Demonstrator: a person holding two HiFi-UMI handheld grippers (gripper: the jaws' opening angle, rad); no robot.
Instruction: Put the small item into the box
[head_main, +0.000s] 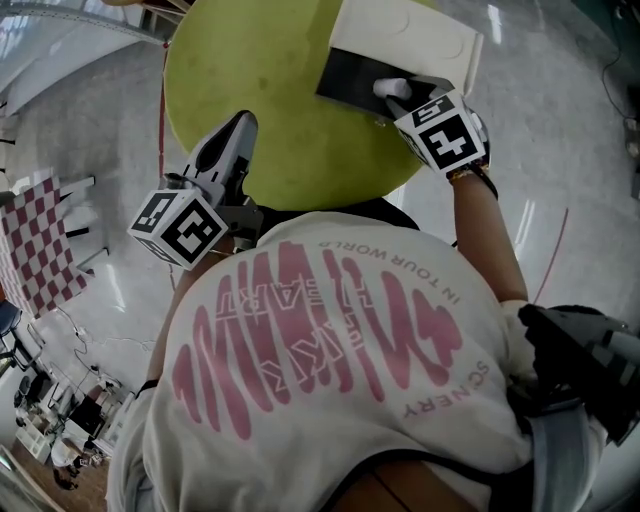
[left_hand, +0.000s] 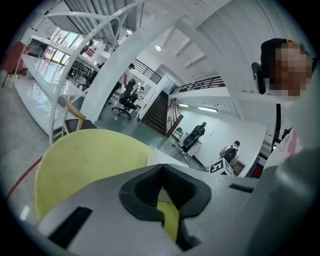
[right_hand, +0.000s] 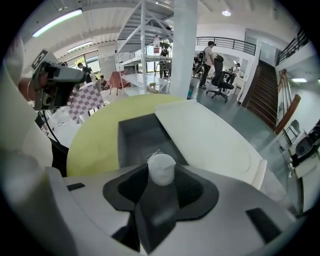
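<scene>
One small white item (right_hand: 161, 169) is clamped between the jaws of the right tool (right_hand: 161, 175), held over the dark inside of the open box (right_hand: 136, 136), whose white lid (right_hand: 210, 132) is laid back. The box is carried by the yellow-green counter (right_hand: 92, 147). The left tool (left_hand: 161, 172) is held closed and empty near the counter's edge.
</scene>
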